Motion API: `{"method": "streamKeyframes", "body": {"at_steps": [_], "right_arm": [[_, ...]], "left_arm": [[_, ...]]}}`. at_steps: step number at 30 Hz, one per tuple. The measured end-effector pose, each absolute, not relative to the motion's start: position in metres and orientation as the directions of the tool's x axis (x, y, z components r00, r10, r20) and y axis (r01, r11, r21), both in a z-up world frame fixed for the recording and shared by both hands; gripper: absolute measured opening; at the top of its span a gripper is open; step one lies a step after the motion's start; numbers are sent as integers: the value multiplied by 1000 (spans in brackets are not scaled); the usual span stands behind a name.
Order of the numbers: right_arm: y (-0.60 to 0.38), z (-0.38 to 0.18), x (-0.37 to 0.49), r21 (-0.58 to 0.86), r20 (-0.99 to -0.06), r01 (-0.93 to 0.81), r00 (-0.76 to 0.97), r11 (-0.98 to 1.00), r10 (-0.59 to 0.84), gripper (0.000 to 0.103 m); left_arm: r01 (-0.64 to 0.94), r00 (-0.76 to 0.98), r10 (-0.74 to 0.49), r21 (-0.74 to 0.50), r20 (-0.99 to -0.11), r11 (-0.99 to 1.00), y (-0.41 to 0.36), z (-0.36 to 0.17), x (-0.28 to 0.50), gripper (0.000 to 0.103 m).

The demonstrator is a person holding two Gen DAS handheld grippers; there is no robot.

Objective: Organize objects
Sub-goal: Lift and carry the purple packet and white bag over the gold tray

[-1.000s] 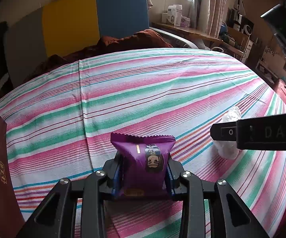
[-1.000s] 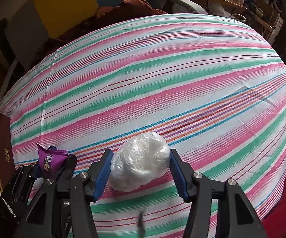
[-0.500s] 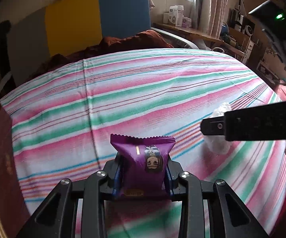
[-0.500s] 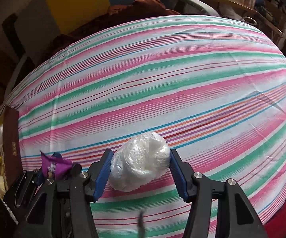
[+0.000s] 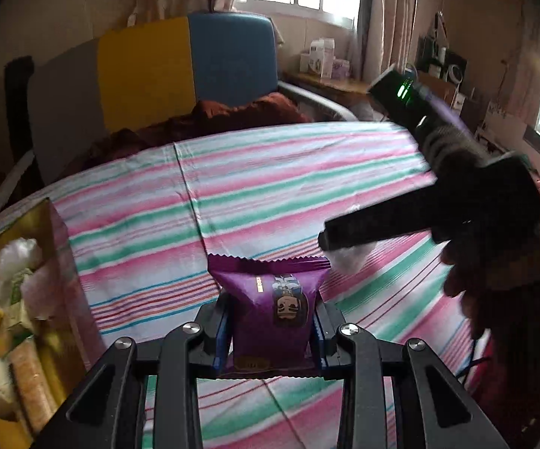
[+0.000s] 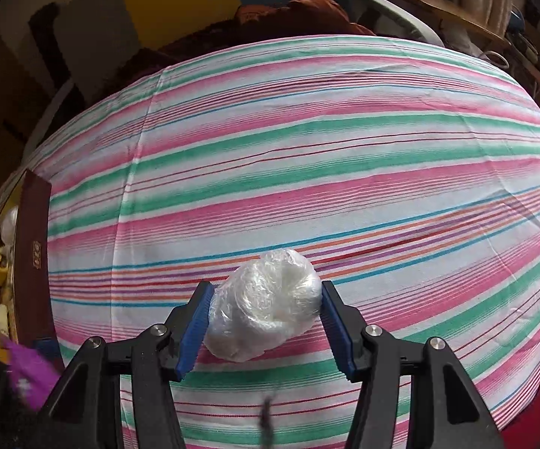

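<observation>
My left gripper [image 5: 270,331] is shut on a purple snack packet [image 5: 270,310], held upright above the striped tablecloth [image 5: 270,172]; the packet shows again as a purple blur [image 6: 30,374] at the lower left of the right wrist view. My right gripper [image 6: 266,321] is shut on a white ball wrapped in clear plastic [image 6: 266,303], its blue pads pressing both sides. In the left wrist view that gripper [image 5: 348,237] reaches in from the right with a hand behind it, the white ball [image 5: 348,258] partly hidden under it.
A gold-lined box [image 5: 51,224] with a dark red outside [image 6: 32,262] stands at the table's left edge, holding several wrapped snacks. Behind the table are a grey, yellow and blue chair back [image 5: 150,71] and a brown cloth [image 5: 214,116]. Shelves with clutter line the right wall.
The left gripper has risen and swung left with the purple packet, bringing the box's inside into view. The right gripper has kept its place with the white ball, rolling slightly.
</observation>
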State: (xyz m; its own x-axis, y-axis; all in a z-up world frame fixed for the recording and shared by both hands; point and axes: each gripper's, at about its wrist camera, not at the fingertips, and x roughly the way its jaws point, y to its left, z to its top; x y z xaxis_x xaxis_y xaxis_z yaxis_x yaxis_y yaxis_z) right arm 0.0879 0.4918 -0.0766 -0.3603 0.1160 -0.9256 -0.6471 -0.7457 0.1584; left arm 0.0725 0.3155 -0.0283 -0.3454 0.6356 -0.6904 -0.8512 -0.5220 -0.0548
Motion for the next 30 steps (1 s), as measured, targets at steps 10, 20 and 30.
{"method": "streamKeyframes", "body": {"at_steps": [10, 20, 30], "right_arm": [[479, -74, 75, 141, -913, -589, -388, -796, 125, 57], [463, -66, 72, 140, -891, -526, -436, -839, 125, 57], [446, -69, 67, 126, -898, -480, -427, -868, 106, 57]], "left_arm": [[-814, -417, 643, -51, -643, -579, 267, -1, 67, 35], [-737, -502, 595, -50, -628, -674, 212, 3, 45, 35], [-606, -544, 542, -146, -641, -782, 133, -2, 0, 35]]}}
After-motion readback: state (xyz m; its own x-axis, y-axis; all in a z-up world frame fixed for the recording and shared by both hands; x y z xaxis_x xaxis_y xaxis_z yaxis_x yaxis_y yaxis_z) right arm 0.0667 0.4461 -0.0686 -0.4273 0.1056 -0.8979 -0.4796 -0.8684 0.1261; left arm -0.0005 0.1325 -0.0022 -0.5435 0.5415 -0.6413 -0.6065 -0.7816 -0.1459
